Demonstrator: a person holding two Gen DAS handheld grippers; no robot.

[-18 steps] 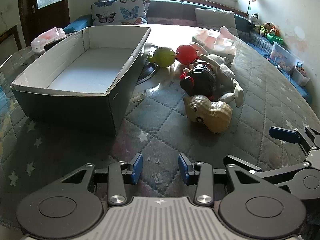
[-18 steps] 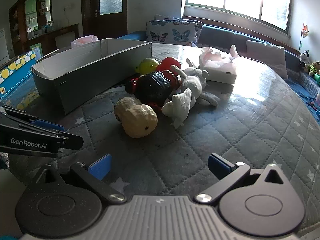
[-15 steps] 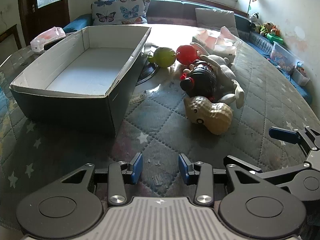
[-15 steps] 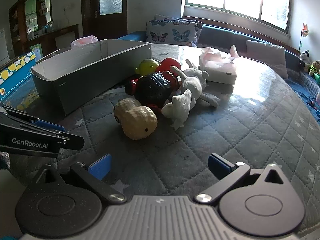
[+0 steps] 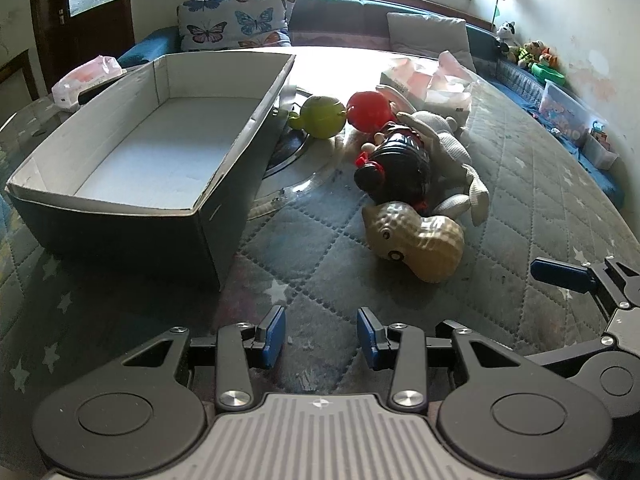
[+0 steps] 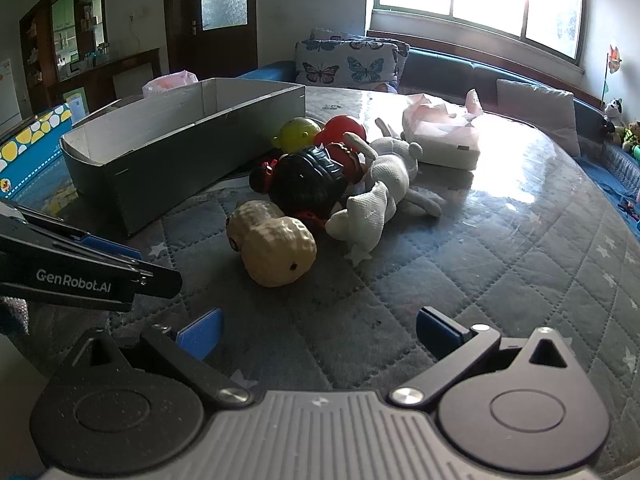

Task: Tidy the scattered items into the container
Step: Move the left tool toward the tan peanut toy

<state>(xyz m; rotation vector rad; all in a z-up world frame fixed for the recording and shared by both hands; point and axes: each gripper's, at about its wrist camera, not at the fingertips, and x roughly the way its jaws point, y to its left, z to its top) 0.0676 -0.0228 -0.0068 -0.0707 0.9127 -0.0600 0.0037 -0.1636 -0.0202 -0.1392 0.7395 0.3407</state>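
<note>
Left gripper [image 5: 321, 335] parted narrowly, nothing between, right gripper [image 6: 318, 330] spread wide and empty, peanut toy [image 6: 272, 245] seemingly untouched ahead, both above quilted table [image 6: 500, 264]

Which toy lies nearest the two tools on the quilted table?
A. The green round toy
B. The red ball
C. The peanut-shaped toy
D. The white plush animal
C: the peanut-shaped toy lies at the near end of the toy pile, ahead of the open left tool and right tool; the green toy and red ball sit farthest back.
</note>
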